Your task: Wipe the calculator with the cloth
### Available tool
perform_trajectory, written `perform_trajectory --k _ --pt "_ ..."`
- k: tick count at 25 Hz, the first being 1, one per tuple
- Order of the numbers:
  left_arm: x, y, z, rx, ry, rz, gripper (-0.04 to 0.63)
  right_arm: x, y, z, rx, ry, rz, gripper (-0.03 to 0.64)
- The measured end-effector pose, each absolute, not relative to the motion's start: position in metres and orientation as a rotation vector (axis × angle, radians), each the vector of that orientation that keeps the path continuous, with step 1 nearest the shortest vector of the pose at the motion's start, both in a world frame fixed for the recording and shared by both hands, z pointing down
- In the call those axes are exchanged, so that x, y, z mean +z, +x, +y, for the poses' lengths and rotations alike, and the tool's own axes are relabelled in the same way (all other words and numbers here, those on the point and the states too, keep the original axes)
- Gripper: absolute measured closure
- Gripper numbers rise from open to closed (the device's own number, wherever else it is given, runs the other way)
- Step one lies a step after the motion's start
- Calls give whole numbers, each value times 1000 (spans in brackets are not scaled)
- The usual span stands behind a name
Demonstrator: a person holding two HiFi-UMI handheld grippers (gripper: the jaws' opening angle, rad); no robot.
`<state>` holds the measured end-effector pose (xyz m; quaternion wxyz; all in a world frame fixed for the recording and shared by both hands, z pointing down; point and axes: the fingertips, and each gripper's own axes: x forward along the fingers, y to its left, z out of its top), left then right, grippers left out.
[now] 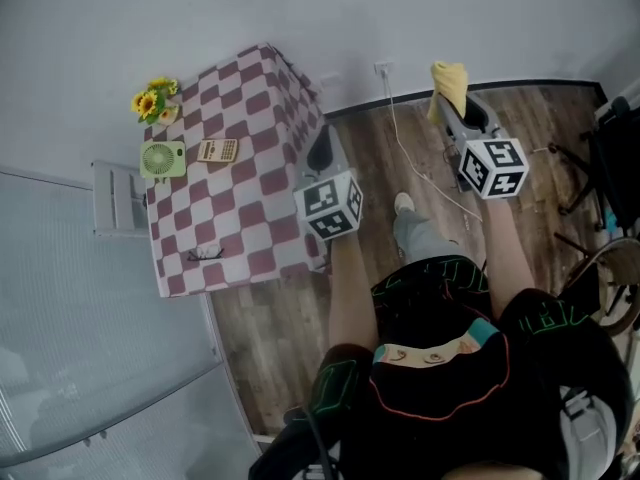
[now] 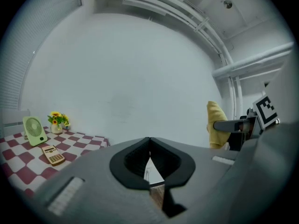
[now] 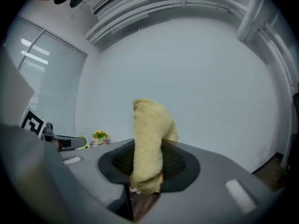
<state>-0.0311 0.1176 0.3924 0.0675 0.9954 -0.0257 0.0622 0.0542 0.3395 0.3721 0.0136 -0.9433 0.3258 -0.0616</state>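
"Well, head view: the calculator point(image 1: 217, 150) lay on the checkered table point(image 1: 250, 223)."

"Left gripper view: the left gripper point(image 2: 149, 143) had its jaws together, empty. Right gripper view: the right gripper point(image 3: 147, 171) pinched the yellow cloth point(image 3: 148, 134)."

Left hand-held gripper point(image 2: 149, 146): raised, jaws together at the tips, nothing between them.
Right hand-held gripper point(image 3: 147, 169): raised, jaws closed on a cloth point(image 3: 148, 129) that stands up from them.
Left forearm point(image 1: 347, 288), right forearm point(image 1: 508, 253): bare, both stretched forward, well apart.
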Motion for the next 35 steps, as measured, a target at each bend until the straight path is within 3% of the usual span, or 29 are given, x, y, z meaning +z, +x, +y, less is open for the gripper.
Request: perform_trajectory --k 7,20,27,35 --pt "404 58 110 316 3019 -36 584 390 140 329 -264 -2868 971 494" --pt "359 244 98 227 3096 35 584 348 323 316 -170 -2823 996 495" --pt "375 267 60 257 3081 -75 584 364 357 264 -236 -2791 1150 494" --pt "396 243 -45 314 3008 -384 584 363 361 139 -211 -2717 1486 495"
